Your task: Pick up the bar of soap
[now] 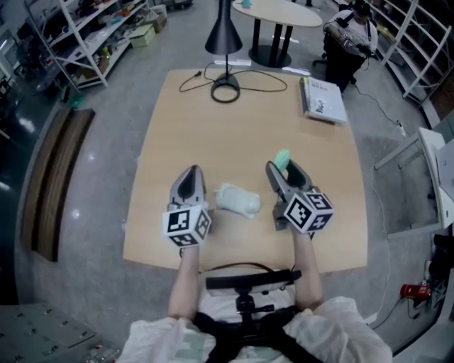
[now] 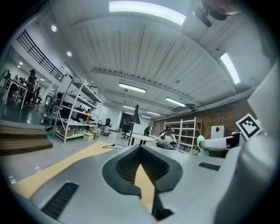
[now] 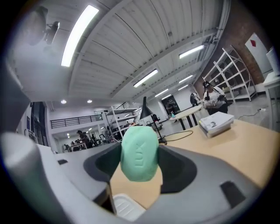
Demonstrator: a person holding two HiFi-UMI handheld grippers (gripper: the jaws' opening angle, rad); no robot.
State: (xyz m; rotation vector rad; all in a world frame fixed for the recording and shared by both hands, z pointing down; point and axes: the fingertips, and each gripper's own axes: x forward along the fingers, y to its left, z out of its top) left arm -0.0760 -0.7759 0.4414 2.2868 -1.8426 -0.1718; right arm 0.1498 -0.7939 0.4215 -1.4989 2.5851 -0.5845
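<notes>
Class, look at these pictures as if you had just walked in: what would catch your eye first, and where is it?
The mint-green bar of soap stands out first, clamped in the right tongs above the wooden table. Next comes a white dish, lying on the table between the right tongs and the left tongs. A black lamp stands at the table's far edge.

Bright, even light from white ceiling strip lamps (image 2: 146, 11), which burn out to glare. The tabletop (image 1: 213, 120) is evenly lit, with faint shadows. Both gripper views bend strongly and darken to black at the corners. The bar of soap (image 3: 139, 153) is sharp; grey surfaces nearest the lens are blurred.
</notes>
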